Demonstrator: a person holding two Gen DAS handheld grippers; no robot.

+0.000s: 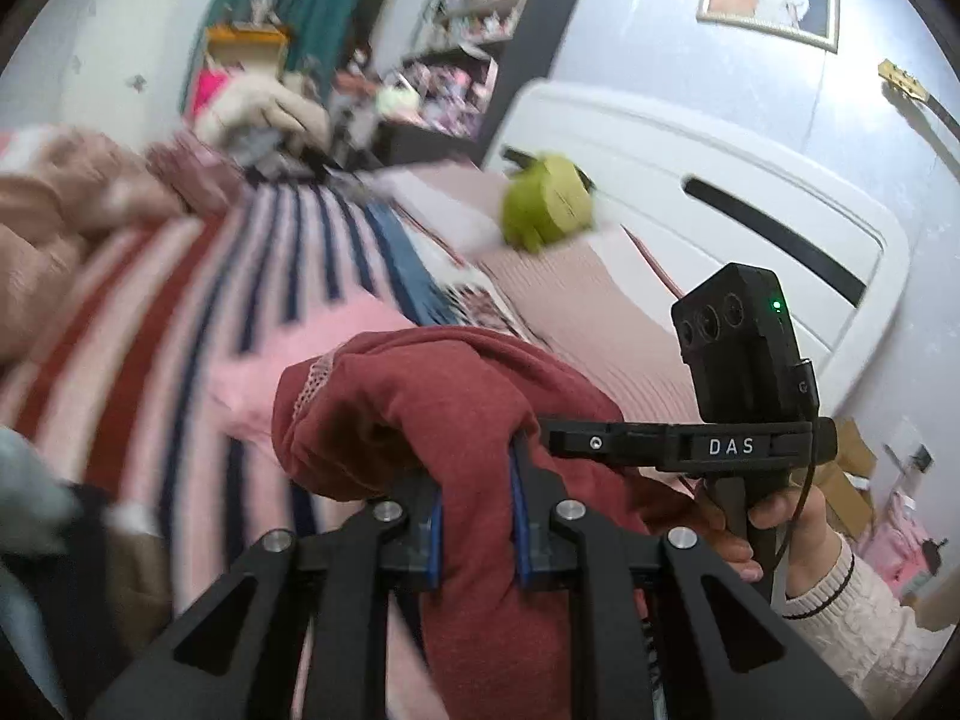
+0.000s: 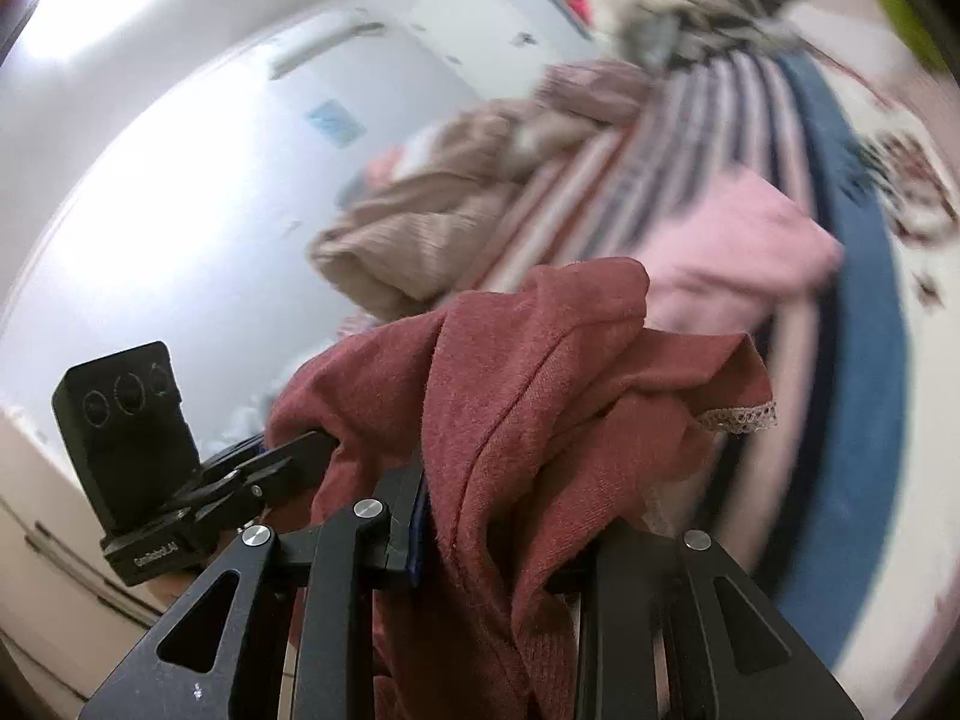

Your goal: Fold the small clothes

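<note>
A small dark red garment point(image 1: 432, 408) with a lace trim is bunched and lifted above the bed. My left gripper point(image 1: 477, 480) is shut on the cloth, which drapes over and between its fingers. My right gripper point(image 2: 480, 480) is shut on the same red garment point(image 2: 528, 384); the cloth hides its fingertips. The right gripper body point(image 1: 738, 444) shows in the left wrist view, just right of the cloth. A pink garment point(image 1: 300, 354) lies flat on the striped bedspread below, and also shows in the right wrist view point(image 2: 738, 258).
A striped red, white and navy bedspread point(image 1: 180, 300) covers the bed. A beige crumpled garment point(image 2: 432, 222) lies at its far side. A green plush toy point(image 1: 546, 204) sits near the white headboard point(image 1: 720, 180). Shelves stand behind.
</note>
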